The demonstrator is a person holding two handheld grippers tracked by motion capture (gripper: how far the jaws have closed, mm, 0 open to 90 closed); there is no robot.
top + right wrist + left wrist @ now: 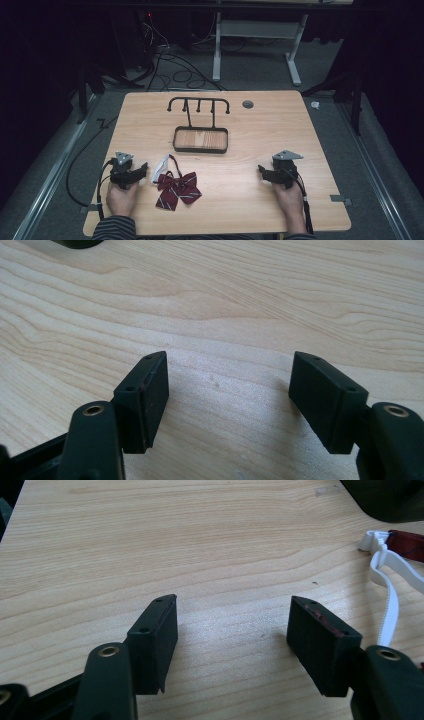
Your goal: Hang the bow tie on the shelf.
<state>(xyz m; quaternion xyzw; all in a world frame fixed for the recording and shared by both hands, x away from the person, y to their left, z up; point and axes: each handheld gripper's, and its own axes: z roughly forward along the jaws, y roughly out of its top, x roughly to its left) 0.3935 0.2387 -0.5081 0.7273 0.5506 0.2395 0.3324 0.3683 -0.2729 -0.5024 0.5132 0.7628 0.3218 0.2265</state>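
Observation:
A dark red striped bow tie point(177, 188) lies on the wooden table point(260, 125), its white elastic strap point(161, 169) curling off to the left. My left gripper point(137, 171) rests on the table just left of the strap, held by a hand, jaws wide apart with nothing between them. The left gripper view has bare wood between the jaws point(232, 617), with the white strap point(387, 580) and a bit of the red tie point(407, 545) at the right edge. My right gripper point(265, 172) sits on the table's right side, open, with bare wood between its jaws point(227, 375).
A black stand with several hooks on a top bar point(199, 104) rises from a dark-rimmed wooden tray point(201, 140) at the table's middle back. A small grey disc point(247, 104) lies behind it. Cables cross the floor beyond the table.

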